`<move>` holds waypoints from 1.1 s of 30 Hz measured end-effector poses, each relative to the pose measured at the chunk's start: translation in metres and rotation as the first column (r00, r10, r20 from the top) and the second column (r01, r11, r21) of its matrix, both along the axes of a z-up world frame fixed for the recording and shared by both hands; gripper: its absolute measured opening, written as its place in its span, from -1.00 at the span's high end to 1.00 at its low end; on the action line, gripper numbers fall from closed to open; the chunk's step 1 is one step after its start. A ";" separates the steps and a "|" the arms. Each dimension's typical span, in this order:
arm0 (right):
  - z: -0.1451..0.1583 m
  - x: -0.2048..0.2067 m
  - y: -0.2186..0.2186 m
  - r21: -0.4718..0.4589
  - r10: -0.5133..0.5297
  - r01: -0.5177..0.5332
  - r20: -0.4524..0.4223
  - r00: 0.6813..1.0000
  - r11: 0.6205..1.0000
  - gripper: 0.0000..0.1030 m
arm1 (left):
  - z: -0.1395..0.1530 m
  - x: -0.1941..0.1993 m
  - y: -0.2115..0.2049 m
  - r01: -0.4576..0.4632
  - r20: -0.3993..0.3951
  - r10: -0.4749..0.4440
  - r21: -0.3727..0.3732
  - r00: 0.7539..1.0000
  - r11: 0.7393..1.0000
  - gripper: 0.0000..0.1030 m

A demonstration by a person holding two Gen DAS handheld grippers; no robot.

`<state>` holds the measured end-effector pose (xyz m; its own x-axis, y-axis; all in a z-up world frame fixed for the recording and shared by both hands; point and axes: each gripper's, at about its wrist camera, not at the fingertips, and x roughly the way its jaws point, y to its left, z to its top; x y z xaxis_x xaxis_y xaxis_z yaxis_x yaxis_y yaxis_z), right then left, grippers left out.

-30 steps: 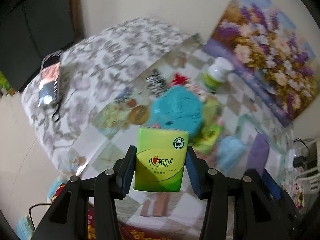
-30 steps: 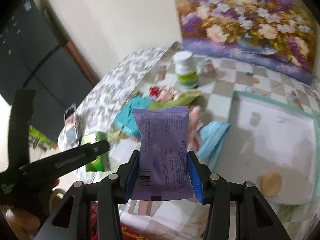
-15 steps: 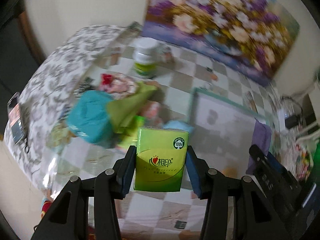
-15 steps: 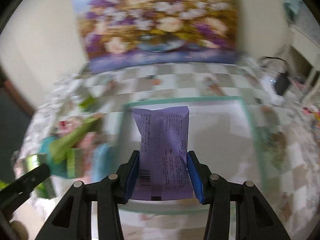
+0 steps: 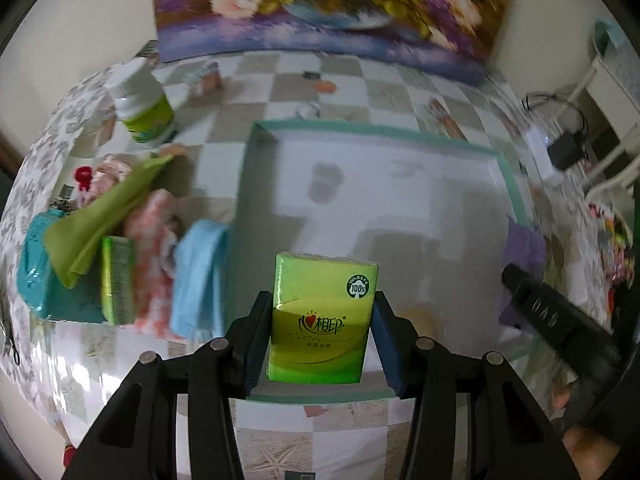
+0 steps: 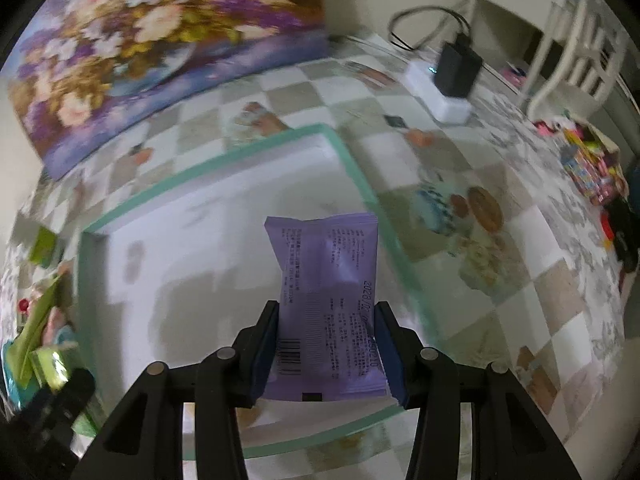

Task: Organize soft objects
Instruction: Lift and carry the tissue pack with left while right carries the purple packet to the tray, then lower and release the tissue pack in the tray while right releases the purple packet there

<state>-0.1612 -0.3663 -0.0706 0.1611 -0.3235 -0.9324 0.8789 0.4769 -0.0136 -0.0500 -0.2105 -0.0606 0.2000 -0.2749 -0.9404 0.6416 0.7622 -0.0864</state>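
My left gripper (image 5: 320,344) is shut on a green tissue pack (image 5: 320,316) and holds it over the near edge of a white tray with a teal rim (image 5: 372,130). My right gripper (image 6: 326,344) is shut on a purple packet (image 6: 326,296) above the same tray's (image 6: 248,152) right near part. The purple packet (image 5: 524,248) also shows at the right of the left wrist view. A pile of soft things lies left of the tray: a blue cloth (image 5: 200,276), a pink patterned cloth (image 5: 152,240), a green cloth (image 5: 104,216), a teal pack (image 5: 36,276) and another green tissue pack (image 5: 118,280).
A white bottle with a green label (image 5: 142,104) stands at the back left. A flower painting (image 5: 328,8) leans on the wall behind the checked table. A white power strip with a black charger (image 6: 452,76) lies at the back right. A small round tan object lies in the tray under the grippers.
Both grippers have swung right, from above the pile to above the tray, each still holding its pack. The right gripper now looks at the tray's right edge.
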 end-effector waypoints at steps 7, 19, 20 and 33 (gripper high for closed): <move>-0.012 0.002 0.003 0.033 0.012 -0.011 -0.025 1.000 0.999 0.02 | -0.005 -0.003 0.004 0.008 -0.002 -0.008 -0.021 1.000 1.000 0.03; 0.012 0.011 0.014 -0.022 0.070 -0.070 -0.013 0.997 0.997 -0.28 | 0.011 0.004 0.012 -0.023 -0.006 0.022 -0.089 1.000 0.996 -0.46; 0.015 0.011 0.014 -0.030 0.070 -0.071 -0.012 0.997 0.997 -0.29 | 0.013 0.006 0.013 -0.030 -0.006 0.029 -0.094 1.000 0.995 -0.47; 0.051 0.006 0.027 -0.112 0.089 -0.084 0.043 0.995 0.990 -0.64 | 0.039 0.030 0.046 -0.150 -0.009 0.151 -0.182 0.989 0.972 -0.69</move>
